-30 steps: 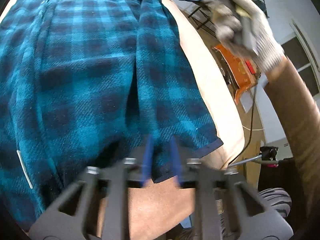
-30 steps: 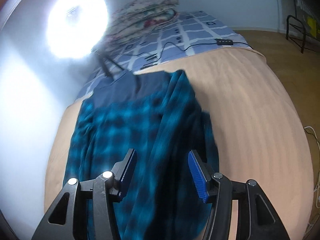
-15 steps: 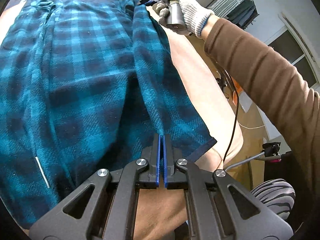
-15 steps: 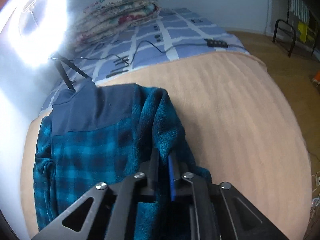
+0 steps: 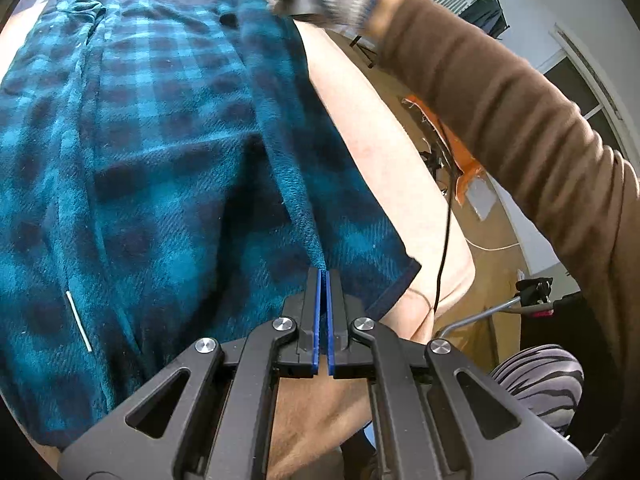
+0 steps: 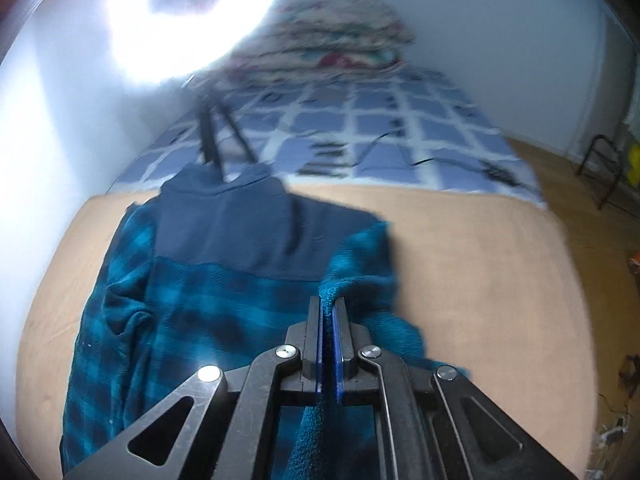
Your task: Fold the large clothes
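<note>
Pinching a raised ridge of fuzzy teal plaid fleece, the left gripper point(image 5: 323, 276) clamps the jacket point(image 5: 160, 152) near its hem; the right gripper point(image 6: 327, 304) clamps a fold near the navy yoke. The jacket lies spread across a tan blanket point(image 6: 480, 264).

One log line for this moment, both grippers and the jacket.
left gripper: shut on plaid jacket hem | right gripper: shut on jacket's side fold | jacket: on tan blanket
</note>
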`<state>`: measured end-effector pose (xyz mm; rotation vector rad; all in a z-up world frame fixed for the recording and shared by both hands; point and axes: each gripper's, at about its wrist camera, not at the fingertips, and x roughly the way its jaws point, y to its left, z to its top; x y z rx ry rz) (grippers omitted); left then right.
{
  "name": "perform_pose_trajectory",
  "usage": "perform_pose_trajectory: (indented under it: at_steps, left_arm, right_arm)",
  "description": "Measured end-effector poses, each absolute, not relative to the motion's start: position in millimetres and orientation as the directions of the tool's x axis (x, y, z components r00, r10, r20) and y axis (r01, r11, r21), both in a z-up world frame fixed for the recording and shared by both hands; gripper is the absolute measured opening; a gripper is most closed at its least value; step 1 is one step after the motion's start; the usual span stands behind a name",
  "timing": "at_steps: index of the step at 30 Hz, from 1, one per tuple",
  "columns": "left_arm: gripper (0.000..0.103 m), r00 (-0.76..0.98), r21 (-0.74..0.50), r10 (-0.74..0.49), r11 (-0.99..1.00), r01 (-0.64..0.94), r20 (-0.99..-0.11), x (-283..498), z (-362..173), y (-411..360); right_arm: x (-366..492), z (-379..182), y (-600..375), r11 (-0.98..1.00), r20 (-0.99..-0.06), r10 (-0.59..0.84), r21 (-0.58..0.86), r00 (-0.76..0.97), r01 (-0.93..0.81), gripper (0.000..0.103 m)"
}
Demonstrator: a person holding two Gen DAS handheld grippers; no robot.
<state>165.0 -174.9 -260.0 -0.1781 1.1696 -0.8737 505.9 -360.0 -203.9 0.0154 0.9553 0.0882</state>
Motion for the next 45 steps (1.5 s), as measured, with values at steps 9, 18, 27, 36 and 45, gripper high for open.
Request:
perform_pose_trajectory:
  at_steps: [9, 18, 27, 36, 45]
  left_arm:
    - [0.0, 0.161, -0.505, -0.632, 0.725, 0.469, -0.758, 166.7, -259.4, -160.7]
    - [0.028, 0.22, -0.521, -0.654, 0.728, 0.446, -0.724, 164.4, -234.4, -140.6]
    - [0.046, 0.23, -0.368, -0.611, 0.69, 0.623, -0.757, 130.9, -229.9, -177.1]
    - [0.018, 0.322, -0.127, -0.437, 0.735, 0.666, -0.84, 122.6, -266.4, -214.6]
    - [0.001, 0.394, -0.166, -0.492, 0.763, 0.625, -0.777, 123.2, -240.8, -191.6]
  right_arm:
    - [525.0, -281.3, -323.5, 0.986, -0.883, 0.16, 0.126, 0.441, -0.106, 0.009]
    - [419.7, -152.7, -396.8, 0.946, -0.756, 0.321, 0.279, 0.57, -0.163, 0.04]
    - [232.0, -162.7, -463.6, 0.928, -0.783, 0.35, 0.364, 0.514, -0.076, 0.042]
    - [181.8, -217.6, -474.9, 0.853, -0.763, 0.474, 0.521, 0.44, -0.014, 0.042]
    - [186.0, -261.8, -450.5, 0.777, -0.722, 0.583, 0.63, 0.373, 0.005, 0.04]
